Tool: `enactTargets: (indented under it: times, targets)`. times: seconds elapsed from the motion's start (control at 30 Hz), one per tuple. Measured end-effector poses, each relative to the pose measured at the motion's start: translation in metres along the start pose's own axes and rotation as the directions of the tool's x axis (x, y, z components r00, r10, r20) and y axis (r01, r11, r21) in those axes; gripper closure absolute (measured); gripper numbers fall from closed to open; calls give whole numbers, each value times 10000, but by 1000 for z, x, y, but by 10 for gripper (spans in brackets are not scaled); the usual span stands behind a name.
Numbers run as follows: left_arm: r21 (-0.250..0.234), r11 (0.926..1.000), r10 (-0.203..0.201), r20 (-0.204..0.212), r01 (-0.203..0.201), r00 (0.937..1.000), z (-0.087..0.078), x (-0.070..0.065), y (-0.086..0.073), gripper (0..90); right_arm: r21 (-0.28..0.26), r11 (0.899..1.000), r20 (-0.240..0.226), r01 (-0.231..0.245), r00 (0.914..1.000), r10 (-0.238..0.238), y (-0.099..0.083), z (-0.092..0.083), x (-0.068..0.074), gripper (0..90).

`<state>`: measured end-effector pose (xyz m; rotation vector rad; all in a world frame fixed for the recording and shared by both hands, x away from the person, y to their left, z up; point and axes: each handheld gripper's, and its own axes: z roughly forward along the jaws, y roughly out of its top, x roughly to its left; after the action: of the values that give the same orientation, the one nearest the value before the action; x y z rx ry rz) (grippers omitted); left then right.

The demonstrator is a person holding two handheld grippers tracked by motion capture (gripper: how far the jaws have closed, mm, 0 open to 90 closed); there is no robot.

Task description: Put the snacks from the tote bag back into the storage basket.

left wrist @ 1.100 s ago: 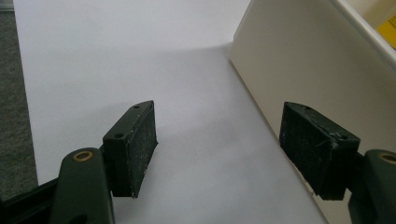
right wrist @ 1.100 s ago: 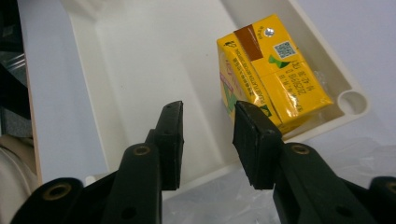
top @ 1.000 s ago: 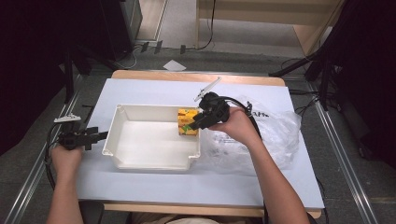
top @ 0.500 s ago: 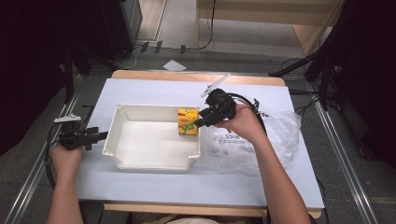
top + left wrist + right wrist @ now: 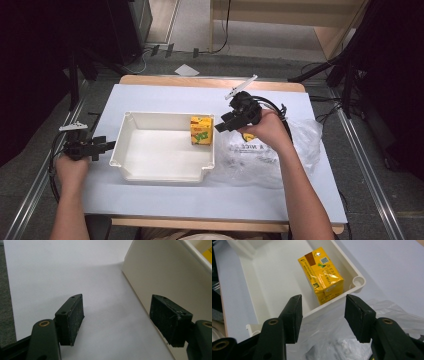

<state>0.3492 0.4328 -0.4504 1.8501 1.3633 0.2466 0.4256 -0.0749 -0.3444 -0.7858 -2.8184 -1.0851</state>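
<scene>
Carton [image 5: 320, 277] in tray [image 5: 274, 272], just beyond right gripper's [image 5: 322, 315] spread jaws.

Not much can actually be read here. Dark lettering is printed on the clear plastic bag [image 5: 272, 155] right of center, too blurred to make out. Tiny print and a code square are seen on the yellow carton [image 5: 322, 275], illegible too.

Each black claw [image 5: 322, 317] has two blocky jaws with brass-ringed screw holes, a grey three-cornered plate and a trailing cable.
</scene>
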Motion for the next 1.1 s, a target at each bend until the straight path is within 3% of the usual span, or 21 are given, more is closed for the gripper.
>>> enactTargets:
  times: [0.4, 0.7, 1.1]
  targets:
    - [53, 10000, -46, -92, 47, 9999, -1, 0, 0, 287, -111, 9995, -126, -300, 9995, 299, -9, -7, -13, 448]
    - [68, 10000, 37, -76, -36, 10000, 1, -2, 0, 285, -395, 9964, 254, -745, 9968, 756, -19, -19, -29, 400]
    - [85, 10000, 48, -49, -48, 10000, 2, -1, 0, 287, -208, 9974, 774, -690, 9945, 704, -29, -17, -38, 321]
